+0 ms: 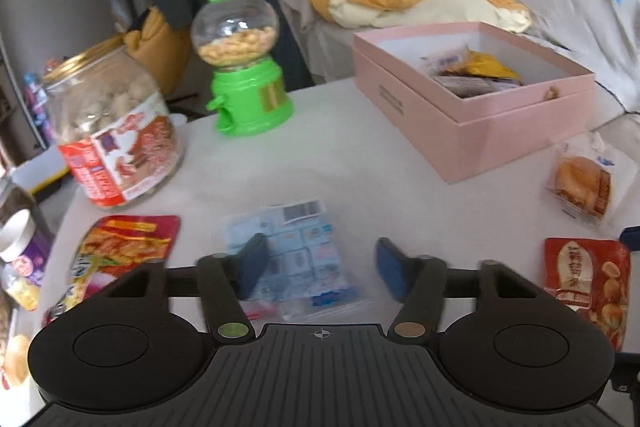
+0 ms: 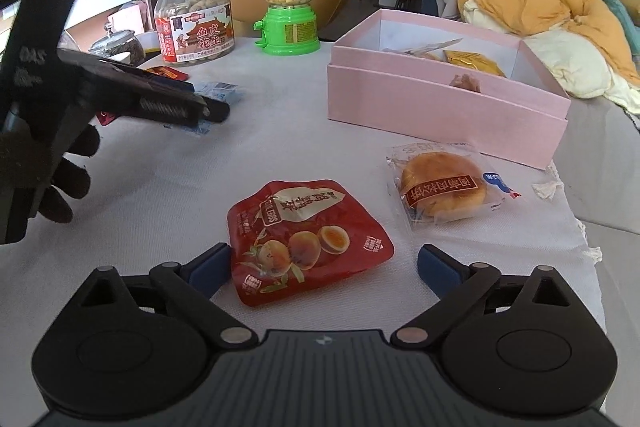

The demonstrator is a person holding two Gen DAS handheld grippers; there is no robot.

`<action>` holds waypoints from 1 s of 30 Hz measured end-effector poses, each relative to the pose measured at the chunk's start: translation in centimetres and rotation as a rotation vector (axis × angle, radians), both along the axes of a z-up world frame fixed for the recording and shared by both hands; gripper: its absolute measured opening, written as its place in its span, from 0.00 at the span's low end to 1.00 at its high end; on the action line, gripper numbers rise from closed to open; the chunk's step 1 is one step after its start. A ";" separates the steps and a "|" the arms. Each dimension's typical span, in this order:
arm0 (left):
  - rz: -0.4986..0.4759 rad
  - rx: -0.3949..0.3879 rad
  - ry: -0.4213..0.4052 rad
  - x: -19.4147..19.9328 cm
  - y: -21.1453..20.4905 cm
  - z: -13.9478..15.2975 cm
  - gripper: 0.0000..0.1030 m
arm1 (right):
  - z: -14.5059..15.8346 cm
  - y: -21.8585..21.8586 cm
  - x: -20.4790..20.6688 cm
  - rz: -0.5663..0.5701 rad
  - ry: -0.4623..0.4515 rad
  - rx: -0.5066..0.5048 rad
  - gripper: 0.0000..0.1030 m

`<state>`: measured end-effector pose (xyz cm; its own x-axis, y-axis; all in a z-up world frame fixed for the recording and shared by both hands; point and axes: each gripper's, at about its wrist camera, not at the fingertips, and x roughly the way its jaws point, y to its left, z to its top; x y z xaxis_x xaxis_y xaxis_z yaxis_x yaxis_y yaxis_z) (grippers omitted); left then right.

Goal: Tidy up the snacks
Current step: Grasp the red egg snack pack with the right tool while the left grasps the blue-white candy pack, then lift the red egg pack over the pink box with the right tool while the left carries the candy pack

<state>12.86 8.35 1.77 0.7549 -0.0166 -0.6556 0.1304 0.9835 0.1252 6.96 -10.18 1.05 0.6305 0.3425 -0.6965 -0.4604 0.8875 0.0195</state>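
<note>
Right gripper [image 2: 324, 269] spread wide, gripping nothing, straddling the near end of red egg pouch [image 2: 304, 241] flat on white table [image 2: 280, 115]; long axis running away from the tool, slightly leftward; "TEA EGGS" legible. Left gripper [image 1: 320, 267] likewise spread and empty, over clear candy bag [image 1: 296, 255], barcode at its far end. Pink box [image 2: 440, 103] beyond, nearer the right hand. Wrapped pastry [image 2: 444, 189] just before the box. Jar [image 2: 194, 17] labelled "鱼皮花生".
</note>
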 end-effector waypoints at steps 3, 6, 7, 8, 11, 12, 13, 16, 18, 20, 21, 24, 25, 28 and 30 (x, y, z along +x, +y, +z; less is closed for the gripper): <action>0.029 -0.064 -0.015 0.1 1.1 0.6 0.69 | 0.0 -0.1 0.1 0.001 0.001 0.002 0.96; 0.098 0.019 -0.056 0.1 1.9 0.3 0.72 | 0.0 0.0 0.1 0.002 0.002 0.002 0.96; 0.098 0.016 -0.051 0.4 2.4 -0.2 0.72 | 0.0 0.0 0.1 0.002 0.002 0.001 0.97; 0.099 0.007 -0.031 0.7 2.8 -0.6 0.72 | 0.0 0.0 0.1 0.002 0.002 0.002 0.97; 0.111 -0.053 -0.006 1.3 3.8 -1.1 0.76 | 0.0 0.0 0.1 0.002 0.001 0.002 0.97; 0.122 -0.077 0.009 1.5 4.2 -0.9 0.76 | 0.0 0.0 0.1 0.002 0.002 0.002 0.97; 0.134 -0.100 0.021 1.6 4.5 -0.8 0.76 | 0.0 0.0 0.1 0.002 0.002 0.002 0.97; 0.143 -0.104 0.033 1.8 4.0 -0.7 0.75 | 0.0 0.0 0.1 0.002 0.002 0.001 0.97; 0.150 -0.102 0.048 1.9 3.7 -0.5 0.69 | 0.0 0.0 0.1 0.003 0.004 0.002 0.97; 0.139 -0.140 0.052 1.3 3.4 -0.2 0.65 | -0.1 0.0 0.2 0.006 0.007 0.003 0.98; 0.124 -0.164 0.053 0.8 3.0 -0.2 0.65 | -0.1 0.0 0.2 0.008 0.009 0.003 0.99; 0.066 -0.181 0.042 -1.8 1.2 -0.5 0.65 | -0.1 0.0 0.3 0.015 0.016 0.004 1.00; 0.046 -0.179 0.037 -3.0 0.4 -0.5 0.65 | -0.1 0.1 0.4 0.019 0.018 0.001 1.00; 0.003 -0.189 0.027 -5.5 -1.2 -0.6 0.65 | 0.0 0.0 0.6 0.046 0.033 -0.006 1.00; -0.011 -0.188 0.018 -6.7 -2.0 -0.8 0.65 | 0.0 -0.1 0.7 0.057 0.040 -0.011 1.00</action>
